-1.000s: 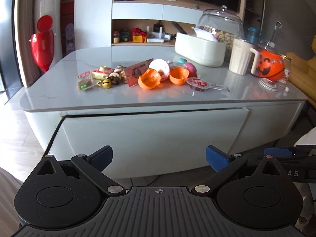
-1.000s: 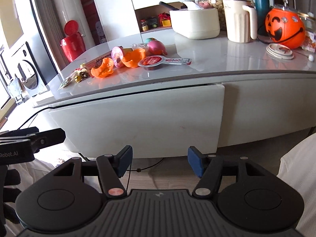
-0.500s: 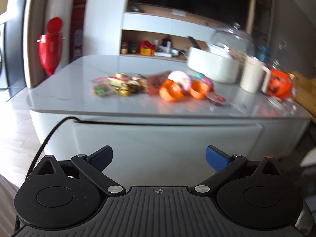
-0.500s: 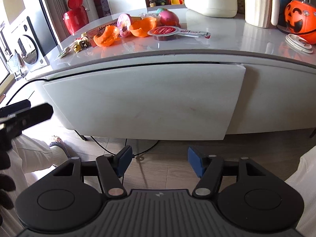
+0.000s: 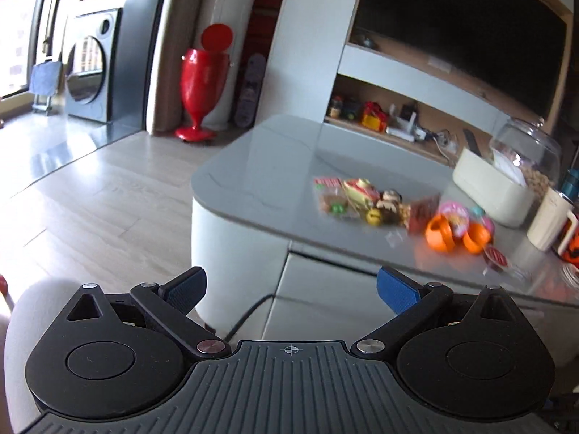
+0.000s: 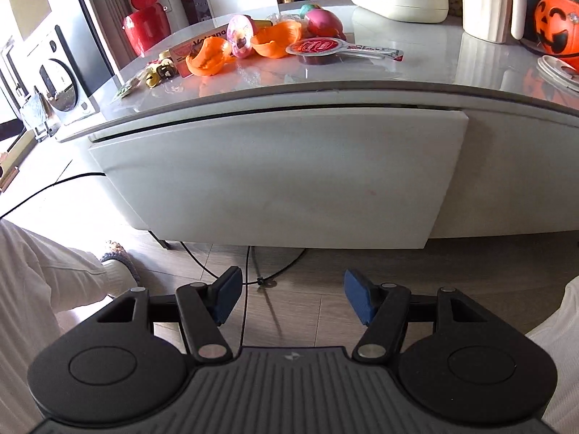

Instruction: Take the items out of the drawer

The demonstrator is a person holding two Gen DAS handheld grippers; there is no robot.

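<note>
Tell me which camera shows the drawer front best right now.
The right wrist view: the white drawer front fills the middle, sharp and nearly whole, with the dark gap along its top edge visible. The left wrist view catches only its left part, blurred and at an angle, partly behind the open left gripper.

left wrist view angled across table (image 5: 253,166) corner, right wrist view facing drawer front (image 6: 275,177), both share tabletop

This was a home living room: a dark TV (image 5: 459,32) hung upper right, toys (image 6: 249,41) littered a low white table (image 5: 260,166), and a washer (image 5: 88,68) stood upper left.
</note>
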